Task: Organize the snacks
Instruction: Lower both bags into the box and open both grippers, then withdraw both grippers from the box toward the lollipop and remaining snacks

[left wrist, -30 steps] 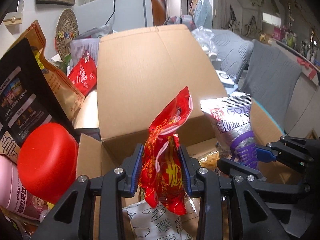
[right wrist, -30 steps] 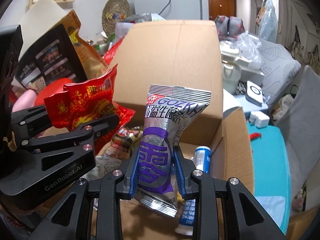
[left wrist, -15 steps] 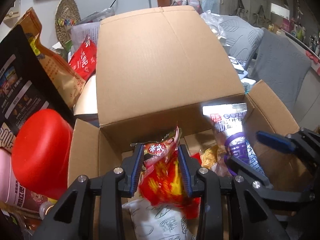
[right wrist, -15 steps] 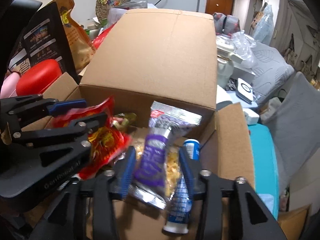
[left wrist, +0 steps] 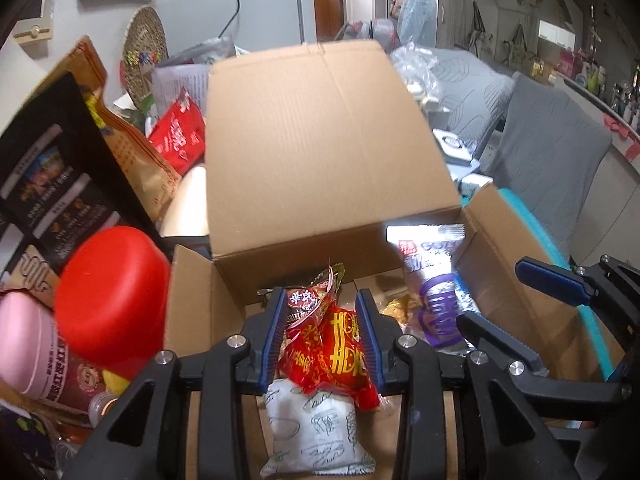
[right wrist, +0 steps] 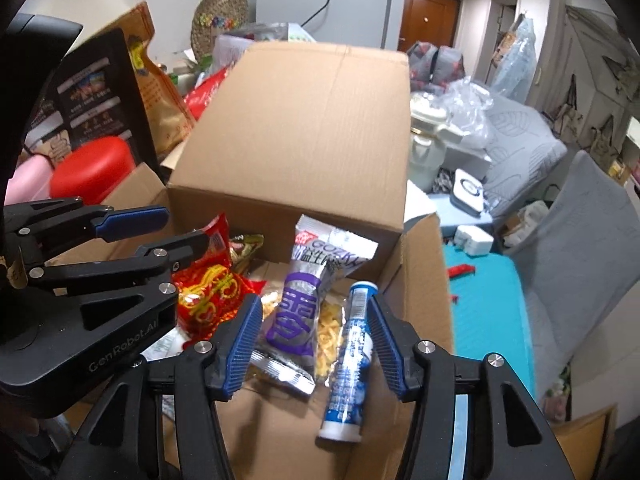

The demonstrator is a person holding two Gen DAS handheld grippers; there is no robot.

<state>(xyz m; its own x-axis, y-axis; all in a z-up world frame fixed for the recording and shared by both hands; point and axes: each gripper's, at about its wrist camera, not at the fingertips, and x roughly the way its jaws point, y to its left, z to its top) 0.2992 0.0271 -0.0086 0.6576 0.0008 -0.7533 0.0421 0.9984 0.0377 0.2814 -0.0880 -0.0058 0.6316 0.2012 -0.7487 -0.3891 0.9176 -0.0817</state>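
An open cardboard box [left wrist: 320,140] holds the snacks. My left gripper [left wrist: 323,320] is open inside the box, its jaws either side of a red snack bag [left wrist: 336,356] that lies on a white patterned bag [left wrist: 316,436]. My right gripper [right wrist: 316,332] is open wide above a silver-purple snack bag [right wrist: 298,312] lying in the box beside a blue-white tube [right wrist: 350,360]. The silver-purple bag also shows in the left wrist view [left wrist: 436,304], and the red bag in the right wrist view [right wrist: 208,292].
A red-lidded pink container [left wrist: 108,300] and tall black and orange snack bags [left wrist: 52,176] crowd the box's left side. The box's back flap [right wrist: 304,128] stands upright. A teal surface [right wrist: 480,304] and grey cushions [right wrist: 576,248] lie to the right.
Both grippers lowered into the box and opened. The red bag and the silver-purple bag were let go and now lie in the box.
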